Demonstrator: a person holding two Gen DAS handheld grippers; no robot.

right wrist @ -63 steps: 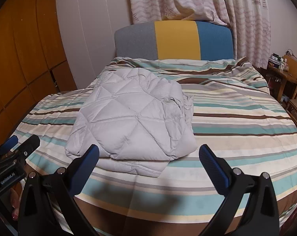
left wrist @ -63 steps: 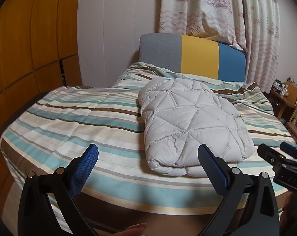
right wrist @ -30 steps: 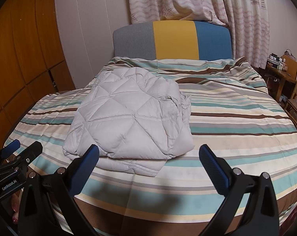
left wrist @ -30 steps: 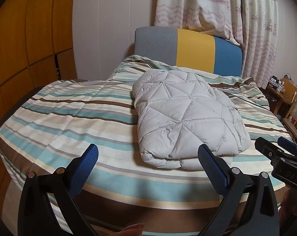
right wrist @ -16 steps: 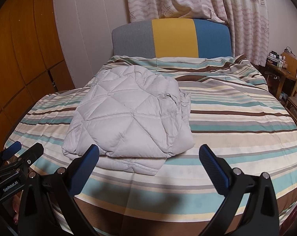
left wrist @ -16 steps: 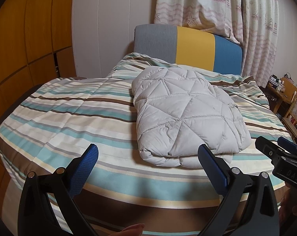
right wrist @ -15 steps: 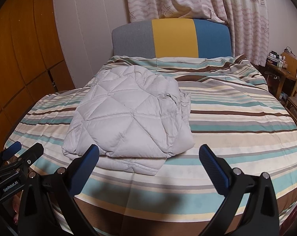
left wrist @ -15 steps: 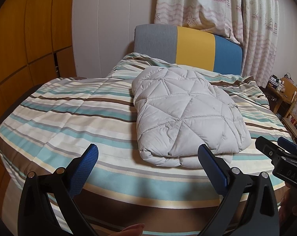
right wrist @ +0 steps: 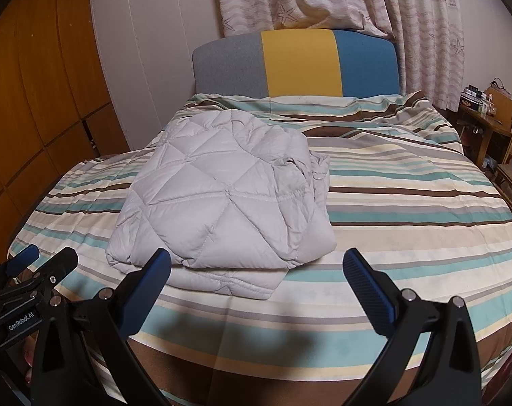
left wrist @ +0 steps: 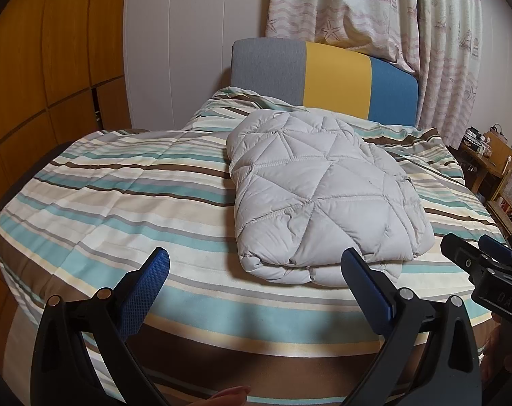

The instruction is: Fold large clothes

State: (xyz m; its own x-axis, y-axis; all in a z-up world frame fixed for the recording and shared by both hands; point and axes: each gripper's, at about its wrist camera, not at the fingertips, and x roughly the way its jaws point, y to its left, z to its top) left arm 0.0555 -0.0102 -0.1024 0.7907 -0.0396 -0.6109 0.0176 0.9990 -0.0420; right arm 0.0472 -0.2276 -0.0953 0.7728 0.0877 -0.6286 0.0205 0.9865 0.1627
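A light grey quilted jacket (left wrist: 323,193) lies folded into a thick rectangle on the striped bed cover (left wrist: 120,196). It also shows in the right wrist view (right wrist: 222,203), with loose edges and a snap on its right side. My left gripper (left wrist: 254,291) is open and empty, held just short of the bed's near edge, below the jacket's near-left corner. My right gripper (right wrist: 256,291) is open and empty, below the jacket's near-right corner. Each gripper appears in the other's view: the right gripper (left wrist: 483,264) and the left gripper (right wrist: 29,270).
The bed has a grey, yellow and blue headboard (left wrist: 323,71) against a white wall, with patterned curtains (left wrist: 374,10) above. Wooden wardrobe panels (left wrist: 46,67) stand at the left. A wooden desk and chair (right wrist: 496,121) with small items stand at the right.
Both views have drifted slightly, so the jacket sits a little closer and higher. Both grippers stay open and empty. The jacket has not moved on the bed.
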